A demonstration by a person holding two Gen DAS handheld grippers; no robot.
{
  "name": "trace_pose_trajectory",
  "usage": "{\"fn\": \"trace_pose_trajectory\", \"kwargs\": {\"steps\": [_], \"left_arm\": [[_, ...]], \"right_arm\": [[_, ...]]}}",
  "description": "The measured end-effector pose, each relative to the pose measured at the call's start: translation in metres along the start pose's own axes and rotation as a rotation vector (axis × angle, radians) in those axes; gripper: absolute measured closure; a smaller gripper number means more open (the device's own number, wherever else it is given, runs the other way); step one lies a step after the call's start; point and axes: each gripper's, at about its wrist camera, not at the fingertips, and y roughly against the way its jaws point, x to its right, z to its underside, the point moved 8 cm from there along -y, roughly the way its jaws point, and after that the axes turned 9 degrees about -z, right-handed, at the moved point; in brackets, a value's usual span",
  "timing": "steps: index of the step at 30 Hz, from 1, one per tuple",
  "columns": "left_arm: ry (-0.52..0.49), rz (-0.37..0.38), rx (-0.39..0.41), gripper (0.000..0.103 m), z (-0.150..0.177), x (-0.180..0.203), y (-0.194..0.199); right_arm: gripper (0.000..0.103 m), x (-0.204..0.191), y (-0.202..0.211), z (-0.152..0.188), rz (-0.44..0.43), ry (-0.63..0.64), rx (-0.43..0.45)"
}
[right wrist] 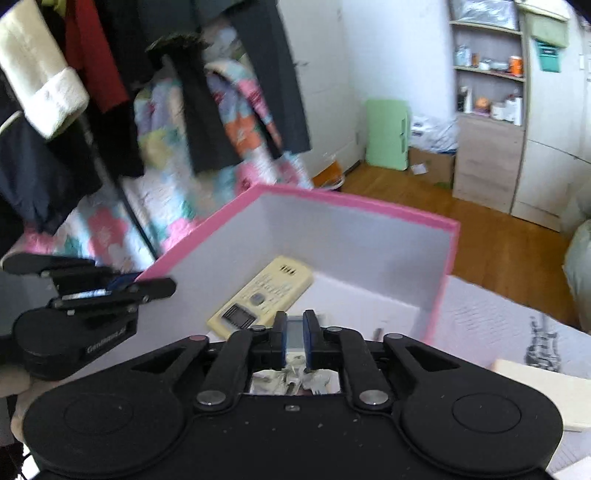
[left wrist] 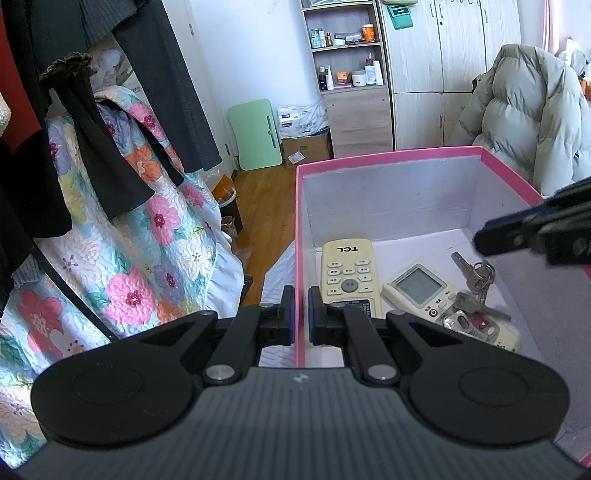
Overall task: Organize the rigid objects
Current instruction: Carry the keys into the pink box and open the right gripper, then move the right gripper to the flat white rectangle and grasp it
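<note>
A: The left gripper (left wrist: 301,314) clamps the pink box (left wrist: 388,157) wall. And the right gripper (right wrist: 294,338)?

B: Jaws slightly parted, empty; the keys (left wrist: 476,277) lie inside beside two remotes (left wrist: 349,273). Withdraw straight upward, avoiding the rim.

A tall wooden shelf unit (left wrist: 349,66) stands against the white back wall, its open shelves crowded with small bottles, jars and an orange container (left wrist: 368,32). Just right of it stands a pale wardrobe (left wrist: 454,66), with a teal holder (left wrist: 399,15) hanging on it. At the foot of the shelf unit, to its left, sits a cardboard box (left wrist: 306,149) with white packages on top, and beyond that a green folding board (left wrist: 255,134) leans on the wall. Farther left, a floral quilt (left wrist: 147,236) hangs beneath dark garments (left wrist: 92,110). Far right of the shelf unit slumps a grey puffer coat (left wrist: 532,110). The floor (right wrist: 491,236) is wood.
</note>
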Motion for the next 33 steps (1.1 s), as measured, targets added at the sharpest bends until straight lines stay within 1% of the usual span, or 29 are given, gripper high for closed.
{"fn": "trace_pose_trajectory", "kwargs": {"steps": [1, 5, 7, 8, 10, 12, 13, 15, 19, 21, 23, 28, 29, 33], "left_arm": [[0.0, 0.0, 0.0, 0.097, 0.0, 0.001, 0.0], [-0.001, -0.001, 0.0, 0.097, 0.0, 0.0, 0.0], [-0.002, -0.001, 0.0, 0.097, 0.0, 0.0, 0.0], [-0.001, -0.001, 0.0, 0.097, 0.0, 0.0, 0.0], [-0.001, -0.001, 0.0, 0.097, 0.0, 0.0, 0.0], [-0.002, 0.0, 0.003, 0.097, -0.001, -0.001, 0.0], [-0.004, -0.001, 0.003, 0.097, -0.001, -0.001, 0.0], [-0.013, -0.006, 0.003, 0.097, -0.001, 0.0, 0.0], [-0.014, -0.009, 0.002, 0.097, -0.001, 0.0, 0.0], [-0.015, -0.008, 0.002, 0.097, -0.001, 0.0, 0.0], [-0.015, -0.009, 0.001, 0.097, -0.002, 0.0, 0.0], [-0.023, -0.013, -0.003, 0.097, -0.001, 0.001, 0.0], [-0.025, -0.012, -0.004, 0.097, -0.001, 0.0, -0.001], [-0.03, -0.012, -0.007, 0.097, -0.001, 0.001, -0.001]], "right_arm": [[0.085, 0.003, 0.008, -0.001, -0.007, -0.016, 0.015], [0.078, 0.016, 0.044, 0.003, -0.031, -0.068, 0.05], [0.077, 0.026, 0.064, 0.009, -0.026, -0.093, 0.055], [0.077, 0.032, 0.074, 0.012, -0.006, -0.092, 0.052], [0.077, 0.045, 0.089, 0.02, 0.06, -0.077, 0.043], [0.075, 0.061, 0.105, 0.03, 0.099, -0.099, 0.03], [0.073, 0.071, 0.114, 0.036, 0.118, -0.122, 0.026], [0.067, 0.092, 0.132, 0.05, 0.155, -0.182, 0.022], [0.063, 0.131, 0.152, 0.085, 0.218, -0.32, 0.006], [0.055, 0.144, 0.153, 0.101, 0.237, -0.381, -0.006], [0.052, 0.156, 0.148, 0.117, 0.242, -0.443, -0.017], [0.05, 0.178, 0.126, 0.143, 0.264, -0.551, -0.041], [0.049, 0.179, 0.121, 0.145, 0.273, -0.548, -0.045], [0.042, 0.176, 0.109, 0.141, 0.322, -0.46, -0.056]]}}
